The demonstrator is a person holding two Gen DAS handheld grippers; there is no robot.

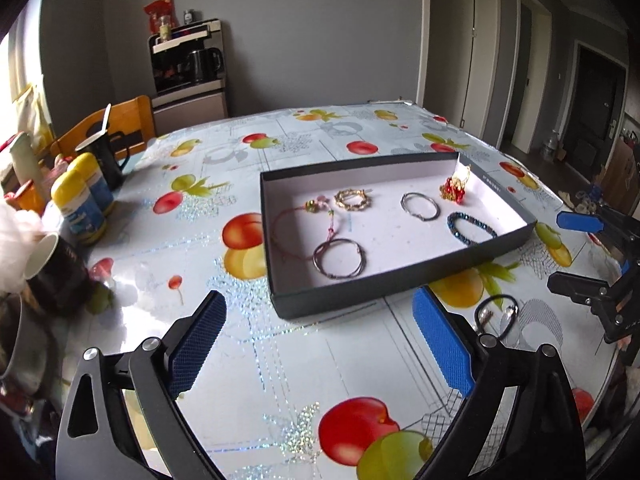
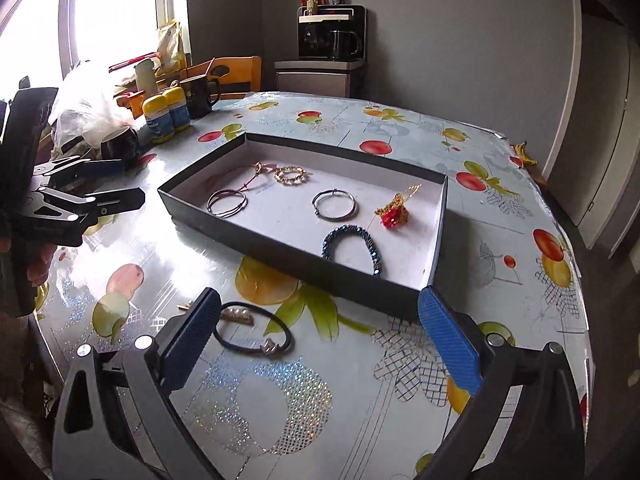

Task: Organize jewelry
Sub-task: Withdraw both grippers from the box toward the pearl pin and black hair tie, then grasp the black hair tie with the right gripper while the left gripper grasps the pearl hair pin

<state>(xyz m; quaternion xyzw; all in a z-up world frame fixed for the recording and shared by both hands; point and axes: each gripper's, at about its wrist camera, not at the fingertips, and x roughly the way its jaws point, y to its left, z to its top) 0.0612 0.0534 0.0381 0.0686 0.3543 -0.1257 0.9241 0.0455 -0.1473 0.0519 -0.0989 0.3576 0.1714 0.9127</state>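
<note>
- Jewelry mostly lies in the shallow dark cardboard tray (image 2: 304,264) with a white floor on the fruit-patterned tablecloth (image 2: 400,380).
- Outside it, nearest, a black cord bracelet (image 2: 256,332) lies on the cloth.
- Inside: blue beaded bracelet (image 2: 352,248), silver bangle (image 2: 334,205), red-and-gold charm (image 2: 394,210), doubled silver hoops (image 2: 227,202), gold chain ring (image 2: 291,175), pink cord bracelet (image 1: 296,236).
- Right gripper (image 2: 320,336) gapes wide, empty, angled down over the cord bracelet.
- Left gripper (image 1: 320,344) likewise spread, holding nothing.

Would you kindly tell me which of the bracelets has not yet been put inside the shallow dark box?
The black cord bracelet with small metal charms: it alone lies on the fruit-print tablecloth, in front of the shallow dark box.
</note>
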